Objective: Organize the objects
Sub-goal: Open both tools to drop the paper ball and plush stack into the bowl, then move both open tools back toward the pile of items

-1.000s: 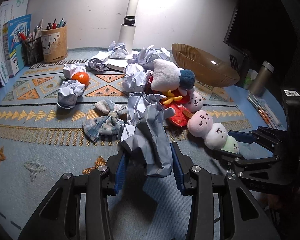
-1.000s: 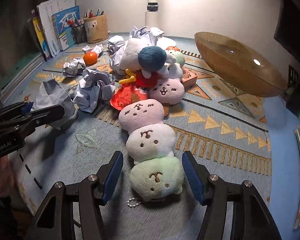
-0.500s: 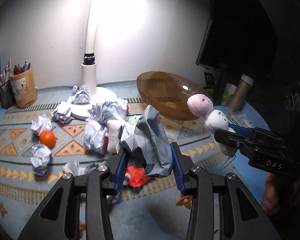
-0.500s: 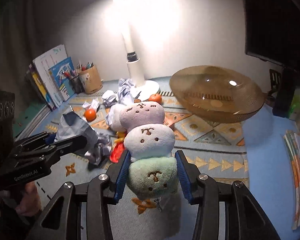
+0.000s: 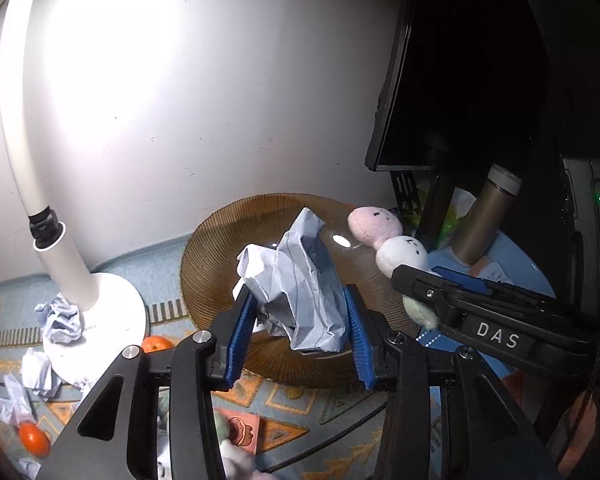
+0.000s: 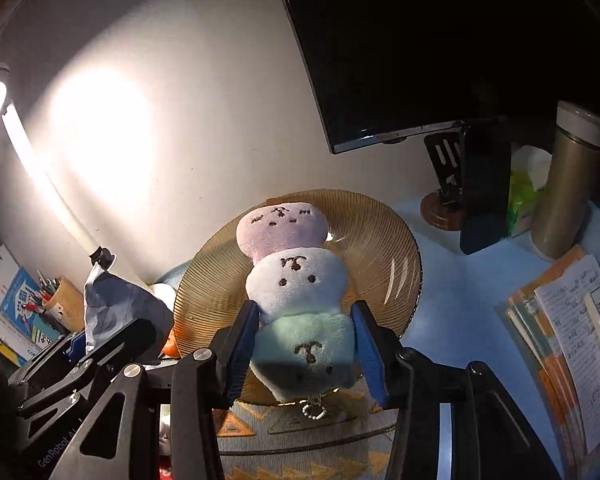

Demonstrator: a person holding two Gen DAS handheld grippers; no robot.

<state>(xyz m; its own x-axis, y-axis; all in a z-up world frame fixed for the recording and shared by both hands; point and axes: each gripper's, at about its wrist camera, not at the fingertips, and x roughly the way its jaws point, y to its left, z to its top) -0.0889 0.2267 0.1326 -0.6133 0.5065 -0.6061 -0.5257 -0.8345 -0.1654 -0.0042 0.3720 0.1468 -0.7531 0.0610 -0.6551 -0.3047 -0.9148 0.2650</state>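
Now the left gripper [image 5: 298,334], its jaws just widening, still cradles a crumpled paper [image 5: 300,284] over the ribbed amber bowl [image 5: 216,248]; the right gripper [image 6: 304,346] clamps the three-ball plush toy [image 6: 296,292] there too. Neither is dropped yet, and paper wads [image 5: 62,318] and oranges [image 5: 34,438] remain on the mat.

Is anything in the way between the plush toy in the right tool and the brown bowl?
Nothing visible. The three-ball plush toy hangs in the right tool right in front of the brown bowl, whose inside looks bare.
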